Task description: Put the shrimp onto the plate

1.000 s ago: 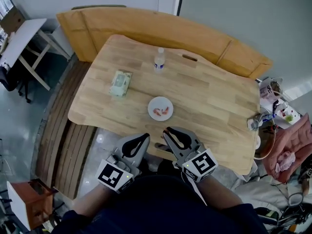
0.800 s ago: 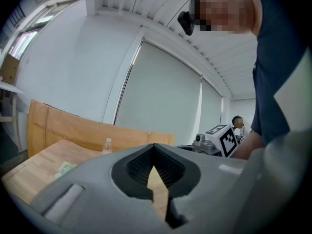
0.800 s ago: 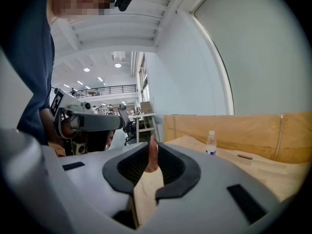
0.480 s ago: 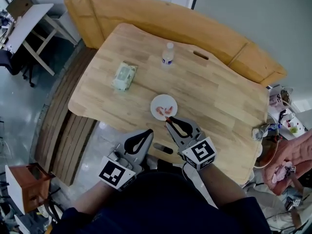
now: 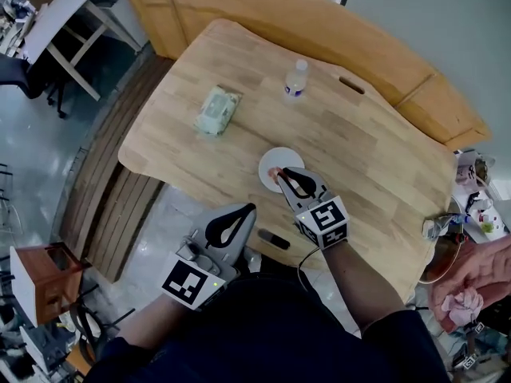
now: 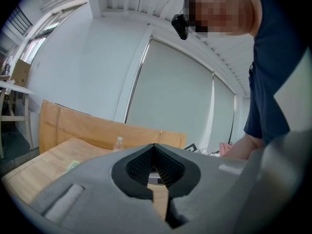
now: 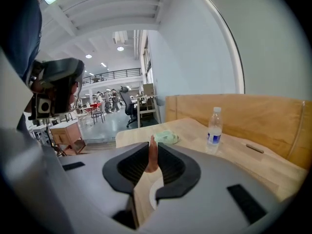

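A small white plate [image 5: 271, 159] sits near the front edge of the wooden table [image 5: 359, 150]. My right gripper [image 5: 279, 173] hangs over the plate's near side, shut on a pinkish-orange shrimp [image 5: 274, 173]. In the right gripper view the shrimp [image 7: 152, 156] stands upright between the jaws of the right gripper [image 7: 152, 149], with the plate's white rim [image 7: 152, 195] just below. My left gripper [image 5: 248, 208] is held off the table's front edge, over the floor. In the left gripper view its jaws [image 6: 155, 147] meet with nothing between them.
A water bottle [image 5: 295, 78] stands at the back of the table and a green wipes packet [image 5: 216, 108] lies to the left. A wooden bench [image 5: 263, 14] runs behind the table. A dark object [image 5: 273, 239] lies below the front edge.
My right gripper has travelled forward from the table's near edge to over the plate. The left gripper has stayed back by my body.
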The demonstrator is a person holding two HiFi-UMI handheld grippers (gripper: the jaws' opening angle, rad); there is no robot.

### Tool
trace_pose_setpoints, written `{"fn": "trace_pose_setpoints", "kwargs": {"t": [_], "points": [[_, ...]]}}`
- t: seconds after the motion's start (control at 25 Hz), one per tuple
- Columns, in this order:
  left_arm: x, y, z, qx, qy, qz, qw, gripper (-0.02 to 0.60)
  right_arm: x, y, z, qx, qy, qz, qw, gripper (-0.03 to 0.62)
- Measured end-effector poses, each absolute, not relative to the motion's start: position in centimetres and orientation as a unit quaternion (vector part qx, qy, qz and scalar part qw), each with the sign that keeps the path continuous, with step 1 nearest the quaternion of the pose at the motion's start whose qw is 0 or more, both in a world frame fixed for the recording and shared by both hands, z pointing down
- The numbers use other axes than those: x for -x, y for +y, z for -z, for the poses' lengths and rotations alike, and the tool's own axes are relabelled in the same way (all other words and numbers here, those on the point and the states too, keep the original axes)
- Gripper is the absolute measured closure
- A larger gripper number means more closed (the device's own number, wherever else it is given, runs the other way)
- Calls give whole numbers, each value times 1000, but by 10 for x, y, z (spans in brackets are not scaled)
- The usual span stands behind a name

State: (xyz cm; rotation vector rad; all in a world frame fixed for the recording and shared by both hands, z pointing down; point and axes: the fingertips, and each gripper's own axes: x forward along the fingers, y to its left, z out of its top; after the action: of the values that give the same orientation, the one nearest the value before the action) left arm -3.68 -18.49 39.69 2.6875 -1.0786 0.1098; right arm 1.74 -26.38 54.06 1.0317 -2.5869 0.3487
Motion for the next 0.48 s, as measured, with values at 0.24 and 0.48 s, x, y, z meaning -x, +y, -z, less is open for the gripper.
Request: {"fn": "trace_pose_setpoints", "kwargs": {"t": [0.24,0.48], "points": [[44,-189,-403,-914,-385,-39,126,578,-14,-289,-590,-355,-902,-127,210,530],[53,-189,-412,-905,-399,-42,139,578,-10,-311,-630,-338,-897,-122,258,530]]}}
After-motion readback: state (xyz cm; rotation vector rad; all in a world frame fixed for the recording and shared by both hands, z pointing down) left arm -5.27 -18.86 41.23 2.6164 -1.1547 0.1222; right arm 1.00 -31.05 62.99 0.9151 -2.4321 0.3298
